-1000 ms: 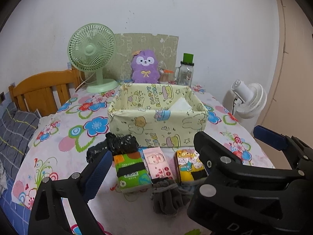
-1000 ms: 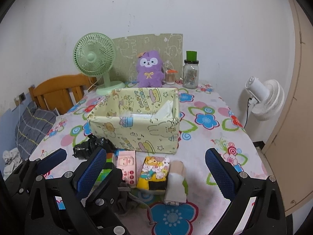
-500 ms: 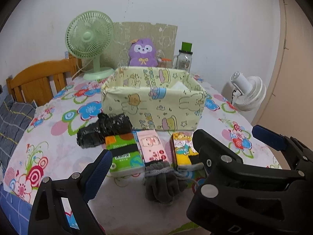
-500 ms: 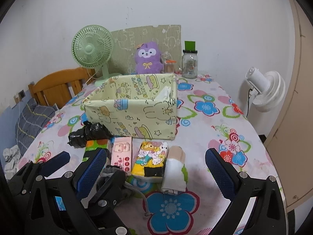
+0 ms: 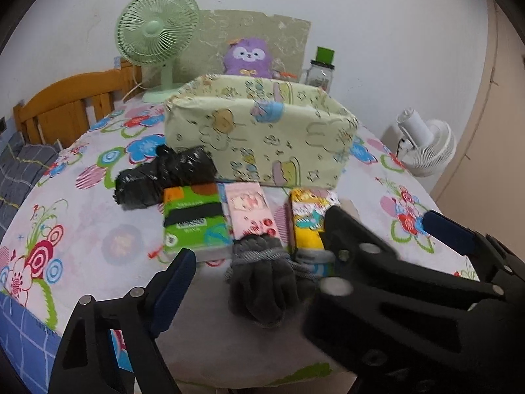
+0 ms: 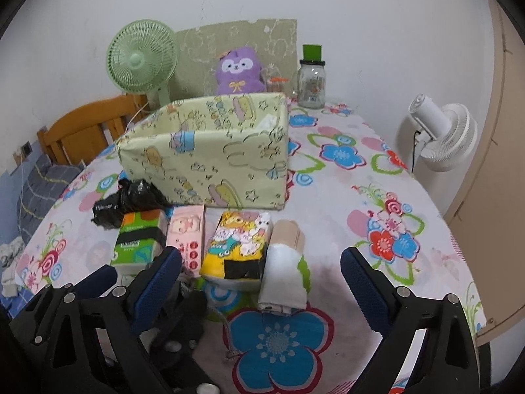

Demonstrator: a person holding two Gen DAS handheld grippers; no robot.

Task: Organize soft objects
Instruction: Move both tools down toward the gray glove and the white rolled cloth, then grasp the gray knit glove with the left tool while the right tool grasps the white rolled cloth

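Meanwhile, both tongs had been lowered toward the table [image 6: 361,203]: the left tongs [image 5: 259,282], closing, were spread around the grey gloves [image 5: 262,285]; the right tongs [image 6: 259,282] were spread, empty, near the cream roll [image 6: 285,269].

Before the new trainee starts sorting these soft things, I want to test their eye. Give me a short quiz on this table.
1. True or false: the grey gloves lie inside the fabric box.
2. Which pack lies between the green tissue pack and the yellow cartoon pack?
3. The black plastic bag lies: A) in the box, B) left of the row, C) by the jar.

Key: 1 false; 2 the pink pack; 3 B.
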